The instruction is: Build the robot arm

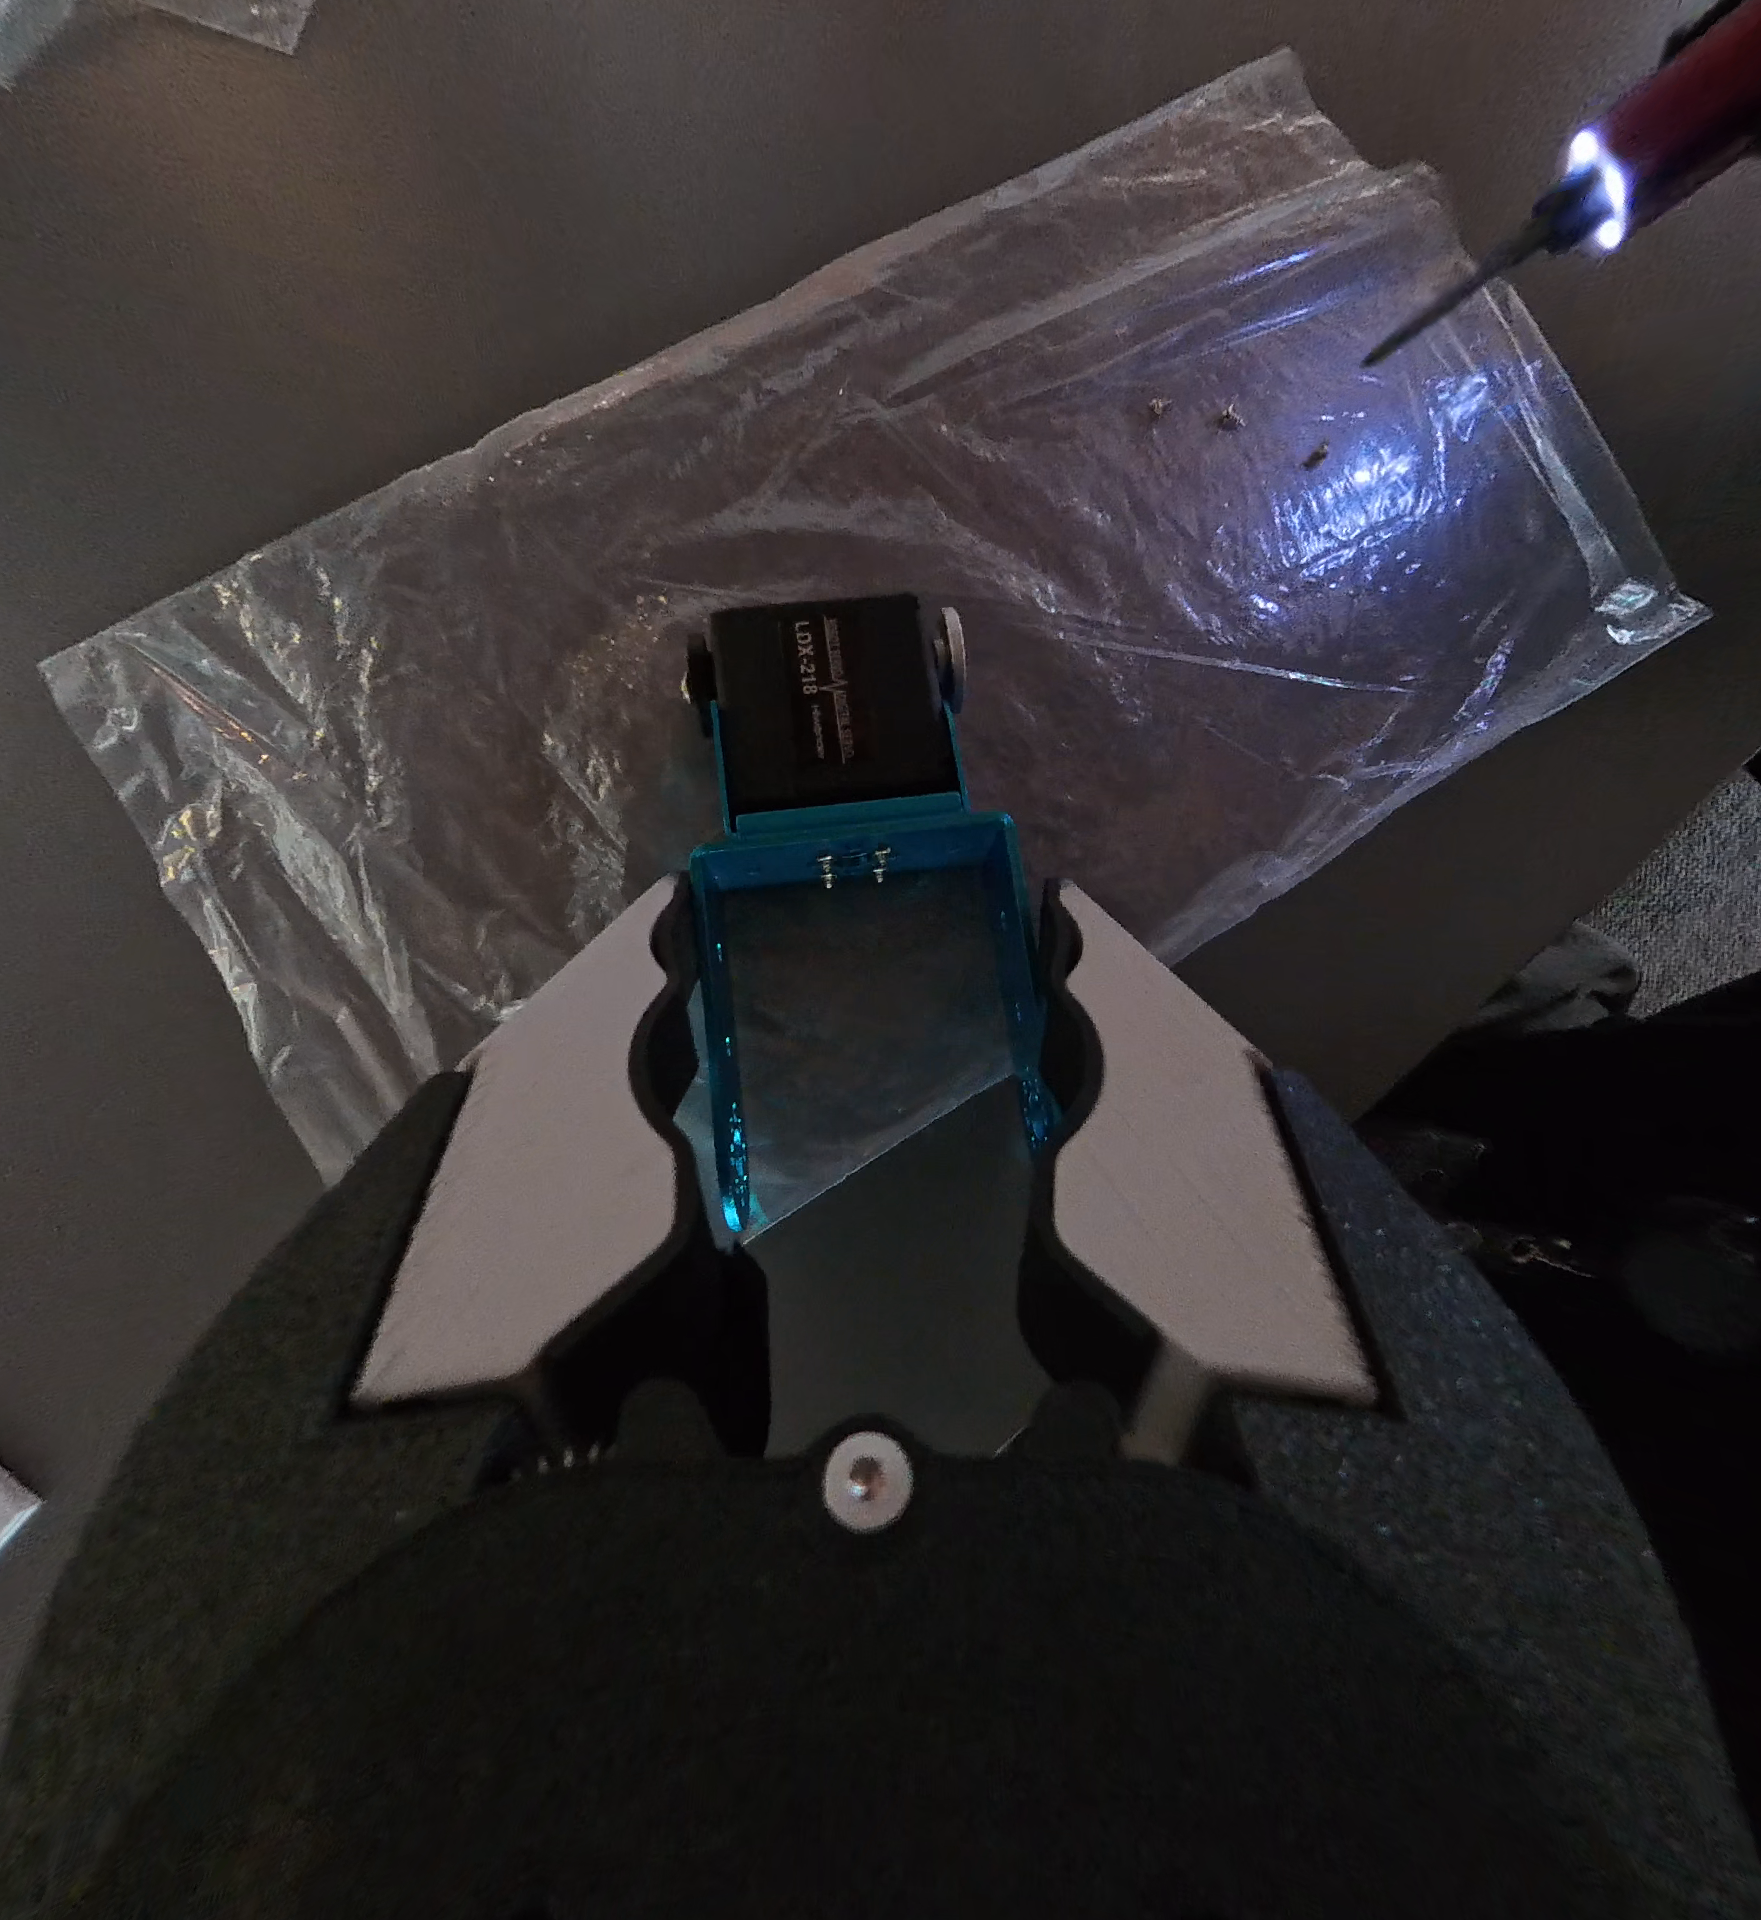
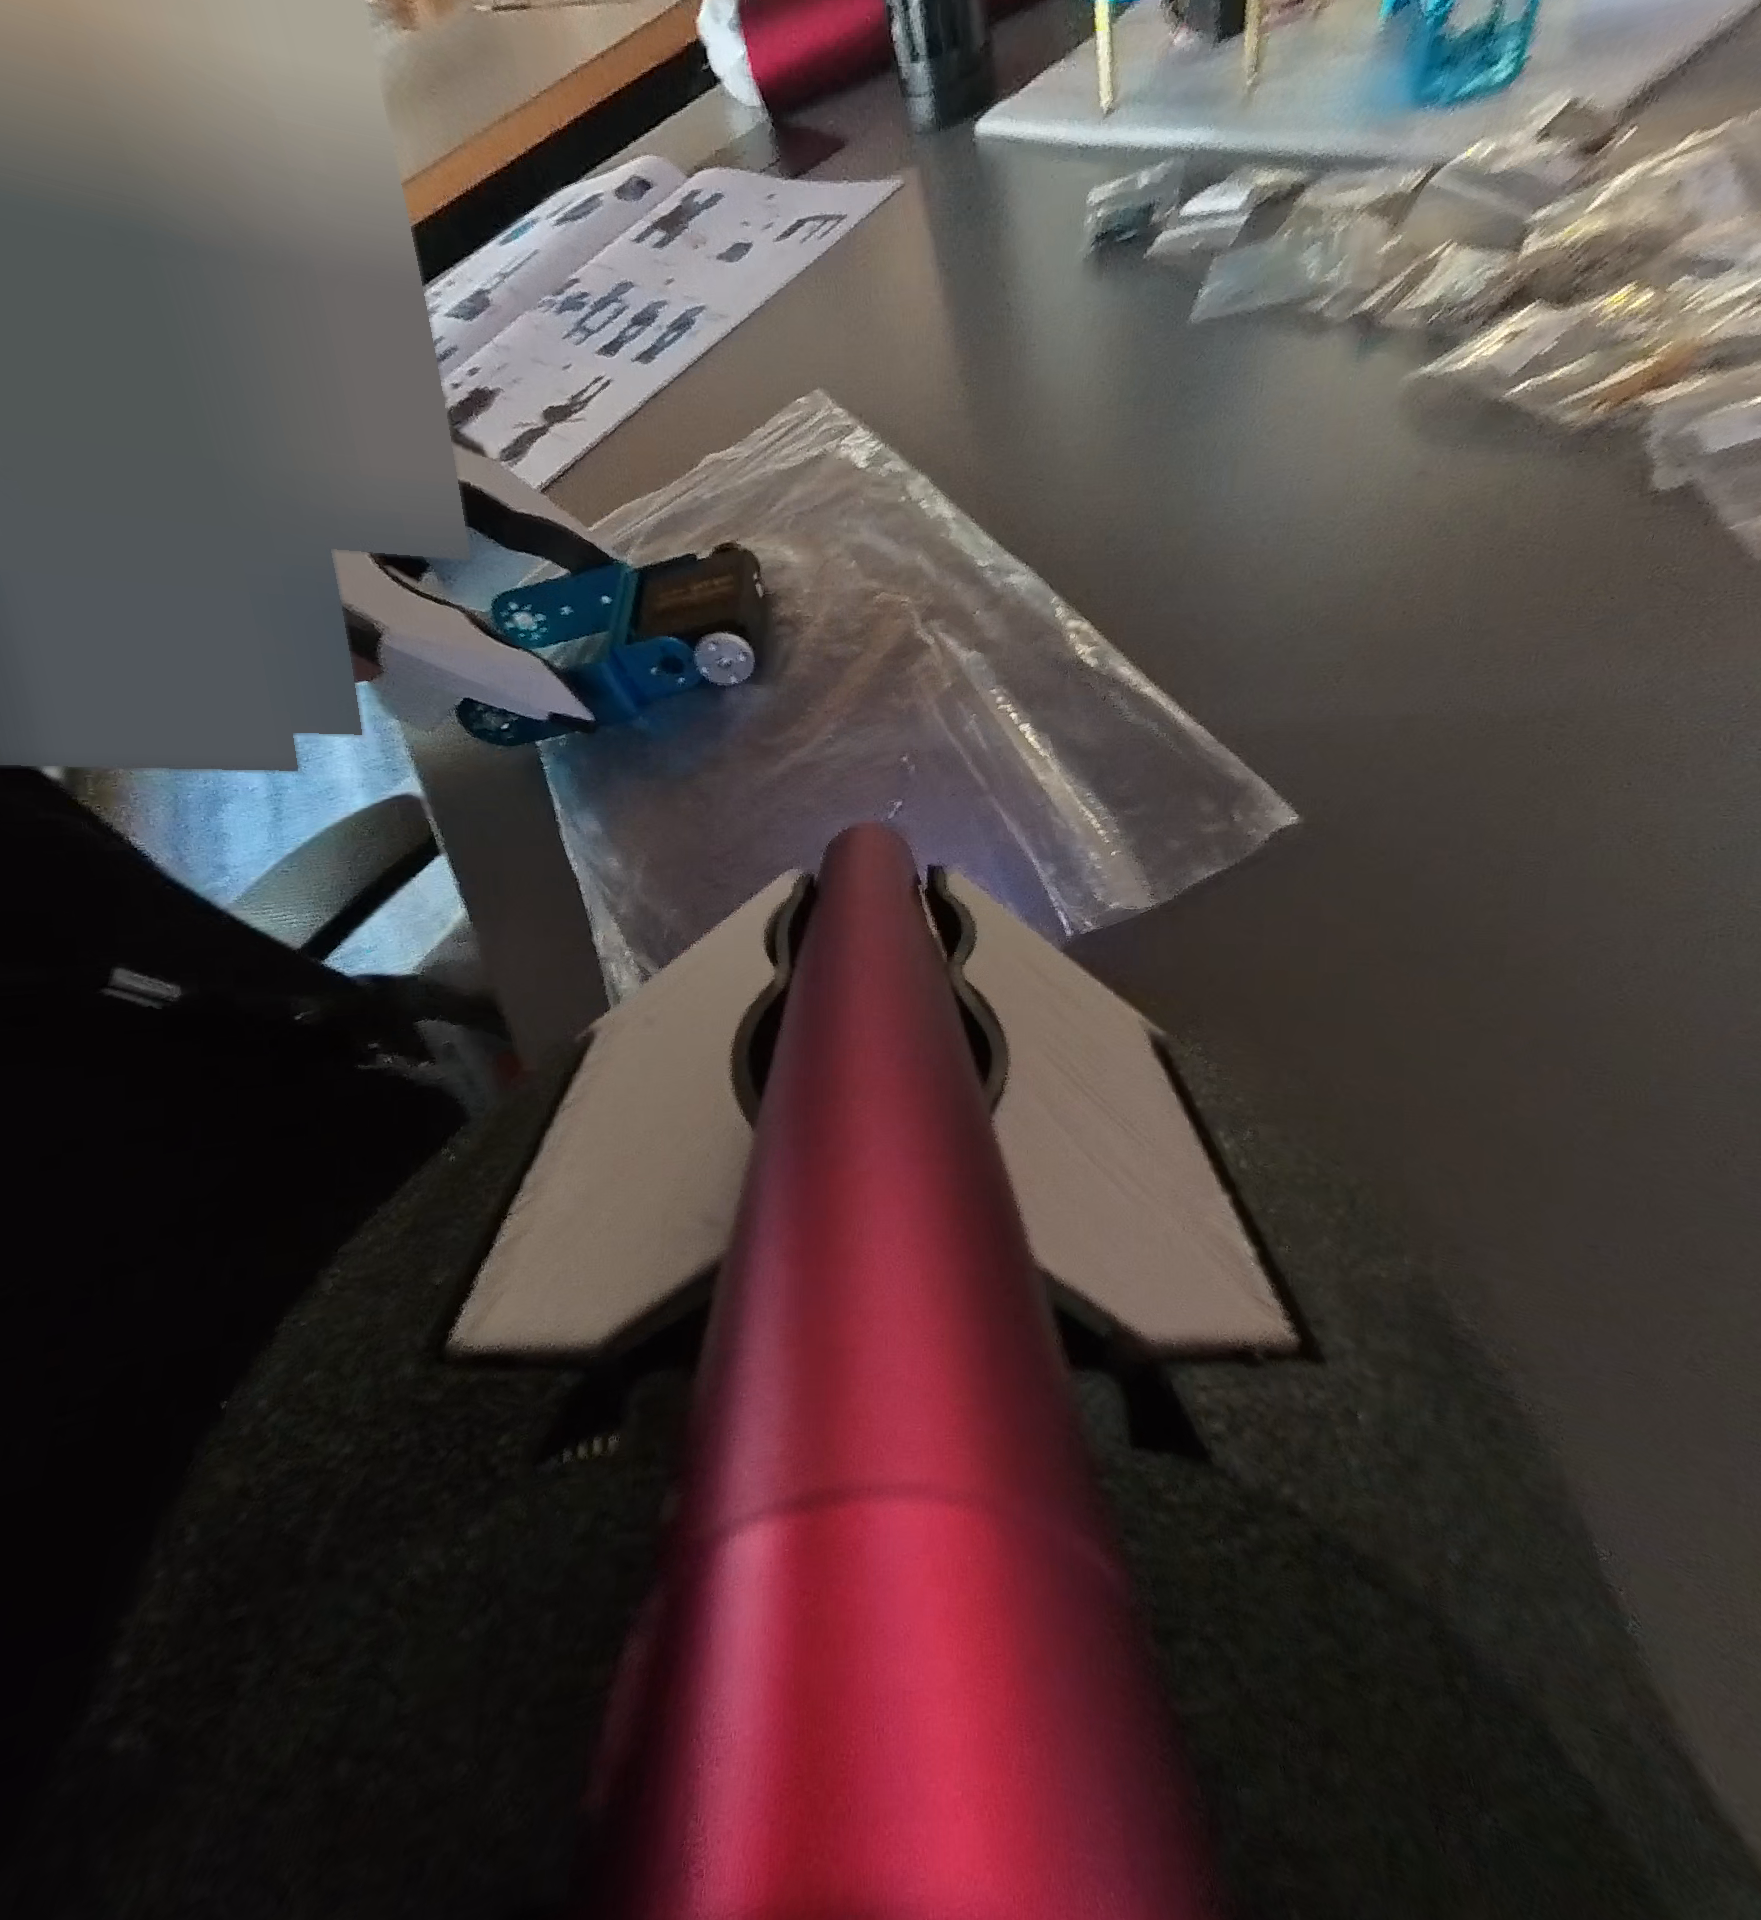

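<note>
My left gripper [image 1: 860,914] is shut on a blue metal bracket [image 1: 860,997] that carries a black servo [image 1: 829,707] at its far end, held just above a clear plastic bag [image 1: 440,665] on the grey table. Three small screws [image 1: 1224,419] lie on the bag at the upper right. My right gripper [image 2: 871,883] is shut on a red electric screwdriver [image 2: 855,1299]. In the left wrist view the screwdriver [image 1: 1676,94] has a lit tip and points at the screws. In the right wrist view the left gripper's fingers [image 2: 502,665] hold the bracket and servo [image 2: 689,613] at the left.
An open instruction booklet [image 2: 627,301] lies at the back left. Several small bags of parts [image 2: 1582,291] lie at the back right. A red cylinder [image 2: 814,42] and a partly built blue assembly [image 2: 1458,42] stand at the far edge. A dark bag [image 2: 128,1039] sits beside the table. My left gripper's tips are some 35 cm from the partly built blue assembly [image 2: 1458,42].
</note>
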`<state>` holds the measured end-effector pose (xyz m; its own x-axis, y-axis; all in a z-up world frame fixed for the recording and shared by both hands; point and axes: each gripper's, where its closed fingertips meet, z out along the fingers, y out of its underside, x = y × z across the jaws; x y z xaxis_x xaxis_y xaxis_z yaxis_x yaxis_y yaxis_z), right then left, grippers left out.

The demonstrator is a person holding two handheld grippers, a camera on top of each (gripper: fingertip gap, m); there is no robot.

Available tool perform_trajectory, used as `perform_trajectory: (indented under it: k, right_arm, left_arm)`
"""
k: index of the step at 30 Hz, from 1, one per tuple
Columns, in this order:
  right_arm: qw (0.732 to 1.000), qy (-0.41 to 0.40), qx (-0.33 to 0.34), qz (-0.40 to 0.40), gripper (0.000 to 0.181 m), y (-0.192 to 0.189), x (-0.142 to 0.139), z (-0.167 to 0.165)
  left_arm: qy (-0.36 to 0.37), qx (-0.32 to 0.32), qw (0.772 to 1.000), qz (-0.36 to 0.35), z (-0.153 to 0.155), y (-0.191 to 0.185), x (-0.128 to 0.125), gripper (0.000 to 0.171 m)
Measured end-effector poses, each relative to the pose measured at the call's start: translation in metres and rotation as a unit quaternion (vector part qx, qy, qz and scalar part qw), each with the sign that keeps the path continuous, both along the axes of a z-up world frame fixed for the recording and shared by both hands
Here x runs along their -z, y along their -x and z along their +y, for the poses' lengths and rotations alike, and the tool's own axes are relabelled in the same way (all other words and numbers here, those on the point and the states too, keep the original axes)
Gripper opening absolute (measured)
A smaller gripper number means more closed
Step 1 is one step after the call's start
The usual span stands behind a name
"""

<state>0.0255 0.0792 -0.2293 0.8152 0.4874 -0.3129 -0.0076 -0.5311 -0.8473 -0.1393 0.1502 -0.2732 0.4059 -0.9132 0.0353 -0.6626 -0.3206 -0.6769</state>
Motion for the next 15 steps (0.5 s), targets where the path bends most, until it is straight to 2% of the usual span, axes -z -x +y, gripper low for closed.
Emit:
perform_trajectory:
  k: [6,10,15]
  right_arm:
    - [0.999,0.005,-0.029,-0.029,0.023,0.011,0.002,0.002]
    - [0.997,-0.016,-0.006,-0.074,0.023,0.008,0.001,0.007]
    - [0.998,-0.029,0.005,-0.053,0.024,0.013,-0.005,0.010]
  left_arm:
    - [-0.012,-0.018,1.000,-0.011,0.001,0.003,-0.001,0.064]
    - [-0.002,-0.027,0.999,-0.027,0.002,0.002,-0.002,0.064]
    - [0.019,-0.028,0.998,-0.050,0.003,0.004,-0.008,0.061]
